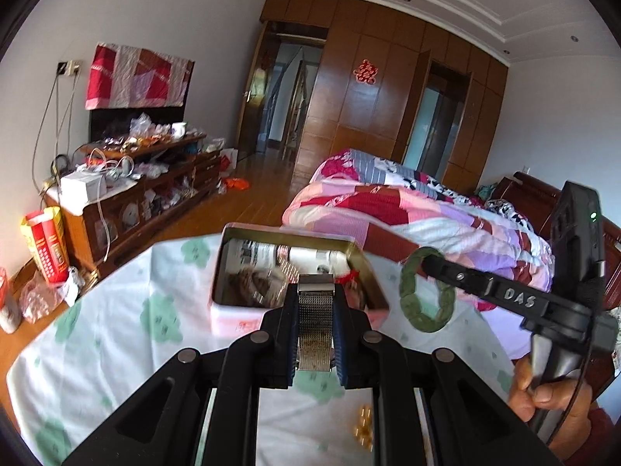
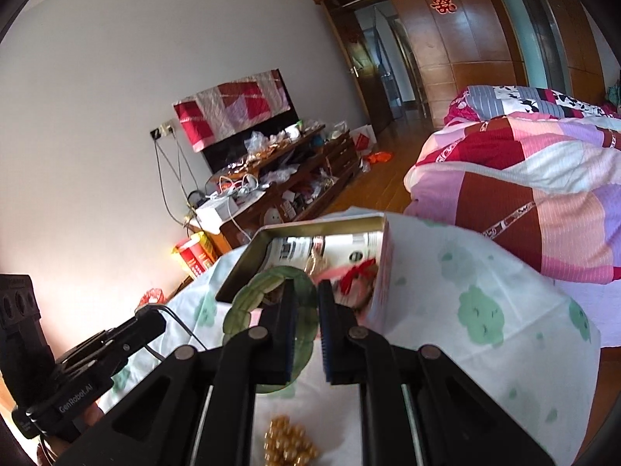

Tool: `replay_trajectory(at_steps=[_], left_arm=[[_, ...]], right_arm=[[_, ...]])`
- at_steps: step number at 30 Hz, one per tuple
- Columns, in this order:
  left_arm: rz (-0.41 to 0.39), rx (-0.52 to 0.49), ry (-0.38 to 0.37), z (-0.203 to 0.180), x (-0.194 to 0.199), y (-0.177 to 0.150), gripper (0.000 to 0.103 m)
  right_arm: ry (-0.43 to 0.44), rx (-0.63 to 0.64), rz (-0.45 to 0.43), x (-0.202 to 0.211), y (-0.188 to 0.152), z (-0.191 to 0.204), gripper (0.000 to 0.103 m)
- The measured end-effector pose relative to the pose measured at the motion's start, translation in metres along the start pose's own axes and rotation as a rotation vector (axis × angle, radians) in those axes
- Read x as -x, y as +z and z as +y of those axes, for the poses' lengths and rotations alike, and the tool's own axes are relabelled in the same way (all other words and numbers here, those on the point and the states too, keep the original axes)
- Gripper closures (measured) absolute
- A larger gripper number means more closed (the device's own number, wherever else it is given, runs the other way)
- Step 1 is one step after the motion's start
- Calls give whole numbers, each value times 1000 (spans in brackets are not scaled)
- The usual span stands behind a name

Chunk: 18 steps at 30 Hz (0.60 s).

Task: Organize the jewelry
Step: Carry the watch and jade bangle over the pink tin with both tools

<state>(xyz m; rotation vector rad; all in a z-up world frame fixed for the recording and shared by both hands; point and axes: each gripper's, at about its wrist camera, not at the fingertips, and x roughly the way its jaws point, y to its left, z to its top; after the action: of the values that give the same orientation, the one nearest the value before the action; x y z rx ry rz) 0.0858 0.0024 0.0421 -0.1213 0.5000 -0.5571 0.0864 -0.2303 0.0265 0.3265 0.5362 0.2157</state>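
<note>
Gold beads [image 2: 289, 442] lie loose on the flowered cloth [image 2: 485, 310], not yet sorted. Just beyond, the left gripper [image 1: 315, 334] is clamped on a mesh watch strap [image 1: 315, 326] and the right gripper [image 2: 304, 330] pinches a green bangle [image 2: 248, 299], both poised over the open tin [image 1: 229, 268], presumably for dropping in.

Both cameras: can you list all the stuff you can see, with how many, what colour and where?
tin: one, pink and white outside, open, on the cloth
cloth: one, white with green blotches, covering the table
mesh band: one, silver, clamped in the left gripper, end over the tin
bangle: one, green, held by the right gripper beside the tin
beads: one pile, gold, on the cloth near the grippers
bed quilt: one, pink, red and white patchwork, behind the table
left gripper: one, black, shut
right gripper: one, black, shut
</note>
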Motion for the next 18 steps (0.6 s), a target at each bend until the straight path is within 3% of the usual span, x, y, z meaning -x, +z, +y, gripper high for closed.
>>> replay_trajectory(at_steps=[12, 18], left_arm=[[-48, -31, -25, -1, -72, 41, 89], [54, -39, 36, 11, -129, 32, 88]], right_arm=[[-15, -117, -5, -67, 40, -38, 89], [-28, -121, 78, -122, 38, -48, 89]])
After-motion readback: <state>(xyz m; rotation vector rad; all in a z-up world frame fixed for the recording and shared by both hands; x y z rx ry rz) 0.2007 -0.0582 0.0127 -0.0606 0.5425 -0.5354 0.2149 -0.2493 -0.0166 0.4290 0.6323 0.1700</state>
